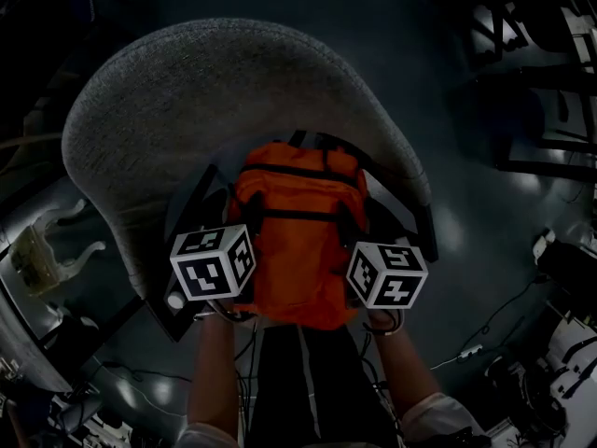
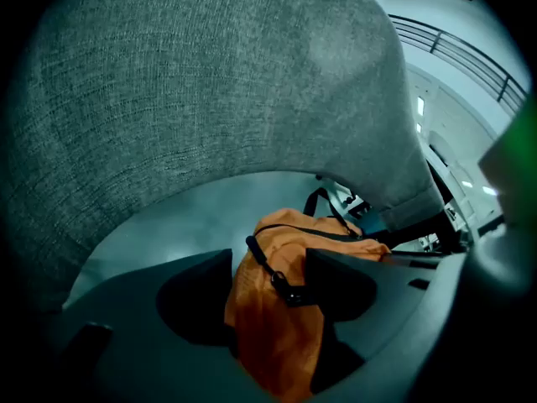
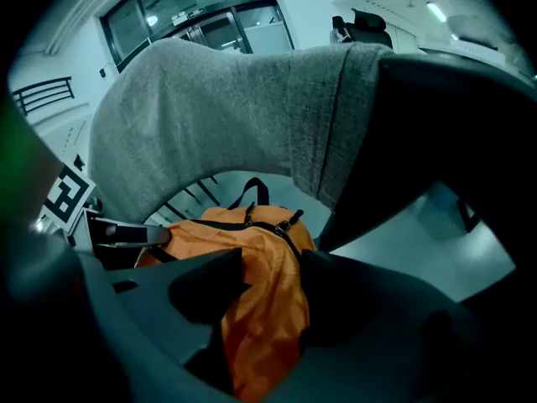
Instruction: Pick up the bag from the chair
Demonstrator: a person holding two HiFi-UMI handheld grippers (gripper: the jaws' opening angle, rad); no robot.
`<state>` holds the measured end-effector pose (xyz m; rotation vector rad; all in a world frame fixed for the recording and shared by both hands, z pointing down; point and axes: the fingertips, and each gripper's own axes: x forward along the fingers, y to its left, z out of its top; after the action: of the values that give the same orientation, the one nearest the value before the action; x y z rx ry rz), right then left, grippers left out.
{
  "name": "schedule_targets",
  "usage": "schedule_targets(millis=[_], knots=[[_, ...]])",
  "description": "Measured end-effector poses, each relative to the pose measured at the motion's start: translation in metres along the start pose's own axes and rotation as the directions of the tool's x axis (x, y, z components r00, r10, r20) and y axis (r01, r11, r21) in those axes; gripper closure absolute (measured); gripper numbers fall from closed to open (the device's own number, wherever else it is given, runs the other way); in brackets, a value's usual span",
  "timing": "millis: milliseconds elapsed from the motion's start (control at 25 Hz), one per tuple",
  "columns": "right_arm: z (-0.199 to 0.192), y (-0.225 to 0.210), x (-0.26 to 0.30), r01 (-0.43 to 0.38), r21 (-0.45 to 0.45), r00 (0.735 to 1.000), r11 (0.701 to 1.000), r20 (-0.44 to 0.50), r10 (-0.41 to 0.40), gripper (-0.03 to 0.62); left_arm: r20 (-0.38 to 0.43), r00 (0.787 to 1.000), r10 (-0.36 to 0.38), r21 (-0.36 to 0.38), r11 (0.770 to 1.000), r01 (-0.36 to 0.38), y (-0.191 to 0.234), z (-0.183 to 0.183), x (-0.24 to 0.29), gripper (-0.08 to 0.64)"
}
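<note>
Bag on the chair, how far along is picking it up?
Done: both claws are at the orange bag. The left claw and right claw each stand open with its fabric between the jaws. In hand: getting a grip, though no firm pinch shows yet. Left: close, then lift it off the grey chair, where it appears to rest.

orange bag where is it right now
Head view: the orange bag sits centre frame on the grey chair, in front of its curved back, with the left tool and right tool at its near corners.
</note>
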<state>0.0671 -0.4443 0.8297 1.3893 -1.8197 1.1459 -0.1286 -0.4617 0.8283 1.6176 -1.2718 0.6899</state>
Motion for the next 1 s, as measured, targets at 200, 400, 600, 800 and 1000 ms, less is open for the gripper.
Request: schedule_targets(millis=[200,400,600,800,1000], knots=[[-0.004,-0.004,0.01,0.0,0.006,1.0,1.0,-0.029,0.0,0.376,-0.029,0.999,-0.027,-0.033,0.999,0.026,0.002,-0.004,0.013,0.278],[-0.006,-0.005,0.015,-0.004,-0.01,0.998,1.0,-0.057,0.003,0.377,-0.073,0.997,-0.027,-0.029,0.999,0.025,0.004,-0.01,0.023,0.286],[-0.011,-0.007,0.021,-0.013,-0.029,0.996,0.999,-0.084,0.011,0.377,-0.113,0.994,-0.005,0.001,1.0,0.005,0.002,-0.015,0.033,0.313],[-0.014,-0.006,0.025,-0.043,-0.03,0.994,0.999,-0.104,0.039,0.413,-0.138,0.99,0.009,-0.001,1.0,-0.01,-0.003,-0.017,0.036,0.364],[-0.016,0.003,0.025,-0.057,-0.046,0.993,0.997,-0.106,0.052,0.461,-0.135,0.991,0.012,-0.014,1.0,-0.014,-0.002,-0.022,0.032,0.399]])
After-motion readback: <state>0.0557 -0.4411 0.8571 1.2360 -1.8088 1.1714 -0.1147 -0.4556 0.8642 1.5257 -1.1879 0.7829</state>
